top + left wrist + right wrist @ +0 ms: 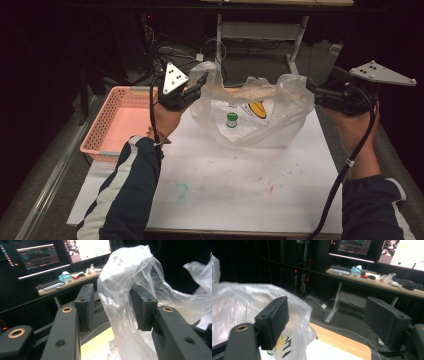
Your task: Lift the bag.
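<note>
Left gripper (200, 80) is held raised, jaws parted. Right gripper (312, 90) is held level opposite, jaws spread wide. Forearms are extended forward.

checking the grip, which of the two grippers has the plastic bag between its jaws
The left gripper: a fold of the plastic bag runs up between its open jaws. The right gripper has the bag only beside its jaw, gap empty.

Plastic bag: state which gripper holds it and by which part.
Neither clamps it. The left gripper stands open around the plastic bag handle loop; the right gripper is open beside the other rim.
</note>
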`<state>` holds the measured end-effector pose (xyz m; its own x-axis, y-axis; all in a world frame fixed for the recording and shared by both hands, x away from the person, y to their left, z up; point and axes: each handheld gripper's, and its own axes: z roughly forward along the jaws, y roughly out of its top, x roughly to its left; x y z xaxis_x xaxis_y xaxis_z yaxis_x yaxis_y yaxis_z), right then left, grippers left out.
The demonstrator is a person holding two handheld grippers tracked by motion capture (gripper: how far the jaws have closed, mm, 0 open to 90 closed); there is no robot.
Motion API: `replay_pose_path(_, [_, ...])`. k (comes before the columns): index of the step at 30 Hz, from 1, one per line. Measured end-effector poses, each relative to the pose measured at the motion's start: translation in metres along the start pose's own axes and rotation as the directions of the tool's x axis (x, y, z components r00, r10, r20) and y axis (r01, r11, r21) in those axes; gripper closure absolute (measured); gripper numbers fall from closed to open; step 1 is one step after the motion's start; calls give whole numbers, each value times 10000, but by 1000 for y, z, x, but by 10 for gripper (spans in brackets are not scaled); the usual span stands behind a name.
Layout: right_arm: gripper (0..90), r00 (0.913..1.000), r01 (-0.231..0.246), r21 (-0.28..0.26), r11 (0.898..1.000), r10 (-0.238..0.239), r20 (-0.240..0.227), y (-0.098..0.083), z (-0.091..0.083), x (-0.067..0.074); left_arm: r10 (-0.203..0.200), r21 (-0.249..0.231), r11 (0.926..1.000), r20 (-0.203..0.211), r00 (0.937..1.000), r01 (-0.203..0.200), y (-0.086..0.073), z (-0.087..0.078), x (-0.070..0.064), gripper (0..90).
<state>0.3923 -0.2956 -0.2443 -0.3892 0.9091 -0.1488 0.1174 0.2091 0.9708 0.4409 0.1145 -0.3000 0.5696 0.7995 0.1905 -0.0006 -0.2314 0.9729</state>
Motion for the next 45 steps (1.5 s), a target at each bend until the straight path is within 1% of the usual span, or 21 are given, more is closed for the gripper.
replay_pose_path(2, [177,9997,-26,-95,10000,24,-244,-2,-7,2,-69,-18,10000,83,9999,69,0,-2,2,548])
replay_pose_path(5, [165,9992,68,-168,9998,-74,-390,-10,-17,8,-127,-140,9998,110,9999,128,0,-9,4,371])
replay_pose_path(8, [167,9981,-61,-250,9997,45,-612,-21,-25,14,-24,-212,9998,181,9998,28,-1,-17,4,364])
replay_pose_path(10, [167,9981,20,-174,9998,-30,-619,-29,-29,18,142,-214,9997,138,9998,-139,-2,-22,4,317])
replay_pose_path(12, [168,9981,65,-198,9998,-77,-616,-36,-32,21,199,-243,9995,170,9997,-194,-2,-27,3,318])
replay_pose_path(15, [170,9974,-112,-359,9993,86,-719,-40,-40,22,449,-144,9989,-14,9990,-449,-5,-31,3,338])
replay_pose_path(16, [171,9967,-164,-434,9989,129,-798,-41,-42,22,493,-99,9987,-17,9988,-493,-6,-31,4,378])
replay_pose_path(18, [165,9963,-130,-376,9992,98,-855,-39,-46,24,429,-67,9991,-46,9991,-429,-7,-33,6,376])
replay_pose_path(20, [166,9952,-17,-457,9990,-28,-982,-36,-51,27,322,-145,9994,17,9995,-322,-6,-36,7,341])
replay_pose_path(23, [164,9927,66,-640,9979,-143,-1197,-31,-62,32,392,-283,9988,47,9992,-390,-4,-43,7,300])
replay_pose_path(25, [163,9905,216,-792,9966,-321,-1336,-27,-69,35,363,-435,9984,167,9992,-356,-2,-49,7,298])
replay_pose_path(28, [162,9885,449,-900,9949,-573,-1397,-22,-78,41,450,-559,9975,340,9984,-431,2,-60,6,289])
replay_pose_path(29, [163,9869,508,-955,9941,-647,-1480,-21,-81,42,503,-600,9970,349,9981,-482,3,-64,5,259])
replay_pose_path(32, [164,9834,511,-1262,9907,-720,-1665,-19,-92,46,709,-627,9957,338,9969,-687,0,-76,2,257])
replay_pose_path(35, [169,9835,473,-1462,9881,-716,-1660,-18,-102,47,742,-609,9956,461,9962,-713,-4,-89,5,255])
replay_pose_path(37, [176,9852,351,-1527,9877,-598,-1605,-18,-105,46,514,-691,9965,684,9963,-467,-8,-99,9,254])
replay_pose_path(39, [198,9872,163,-1700,9853,-429,-1539,-19,-108,44,376,-815,9962,663,9971,-322,-11,-109,13,254])
replay_pose_path(41, [207,9890,157,-1742,9846,-409,-1424,-20,-108,41,265,-954,9952,738,9969,-194,-14,-119,15,254])
replay_pose_path(42, [217,9912,174,-1659,9860,-388,-1265,-21,-106,40,250,-996,9949,655,9975,-184,-16,-123,16,254])
replay_pose_path(44, [234,9965,319,-1344,9904,-420,-725,-25,-99,37,466,-788,9960,416,9981,-432,-22,-127,16,254])
replay_pose_path(45, [238,9978,315,-1130,9931,-378,-542,-28,-94,35,536,-624,9968,418,9977,-510,-26,-127,16,254])
